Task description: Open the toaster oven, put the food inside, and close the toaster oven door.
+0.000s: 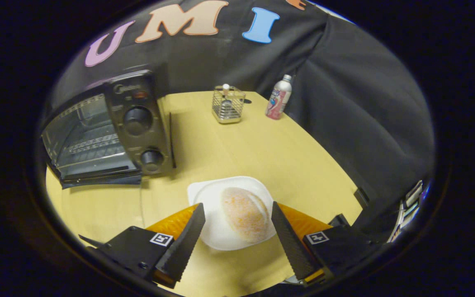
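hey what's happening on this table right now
A person is holding a handheld gripper over a wooden table. Its fingers are open, one on each side of a round bread roll on a white plate, not touching it. Beyond the fingers, to one side, the toaster oven stands with its door already down, rack showing. Farther back are a wire basket and a bottle. The roll hasn't been picked up yet.

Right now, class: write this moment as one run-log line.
oven door: open | bun: on white plate, between fingers, ungripped | hand-held gripper: open | next: likely grasp bun
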{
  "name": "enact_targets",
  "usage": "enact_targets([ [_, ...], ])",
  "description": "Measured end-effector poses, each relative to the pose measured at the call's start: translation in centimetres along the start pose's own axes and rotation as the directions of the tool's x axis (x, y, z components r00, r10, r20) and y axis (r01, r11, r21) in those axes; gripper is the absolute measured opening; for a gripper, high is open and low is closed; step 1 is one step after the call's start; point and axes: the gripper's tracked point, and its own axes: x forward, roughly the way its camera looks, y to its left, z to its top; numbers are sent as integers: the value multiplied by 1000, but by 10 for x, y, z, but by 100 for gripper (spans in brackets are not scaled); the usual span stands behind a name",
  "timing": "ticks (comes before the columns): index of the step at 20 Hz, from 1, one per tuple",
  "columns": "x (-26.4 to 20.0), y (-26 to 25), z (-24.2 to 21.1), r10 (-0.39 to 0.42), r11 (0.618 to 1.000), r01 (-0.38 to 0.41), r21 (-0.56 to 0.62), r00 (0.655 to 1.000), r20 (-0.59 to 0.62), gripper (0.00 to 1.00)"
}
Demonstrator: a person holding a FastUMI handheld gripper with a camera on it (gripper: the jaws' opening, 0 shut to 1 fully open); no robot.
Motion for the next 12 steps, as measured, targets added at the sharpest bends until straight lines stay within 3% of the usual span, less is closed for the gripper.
enact_targets([
  [7,30,0,-26,87,996,-89,-22,993,-75,100],
  [9,37,-1,-26,92,995,-94,-31,994,-66,83],
  [12,40,0,-29,93,996,-94,-10,994,-61,77],
])
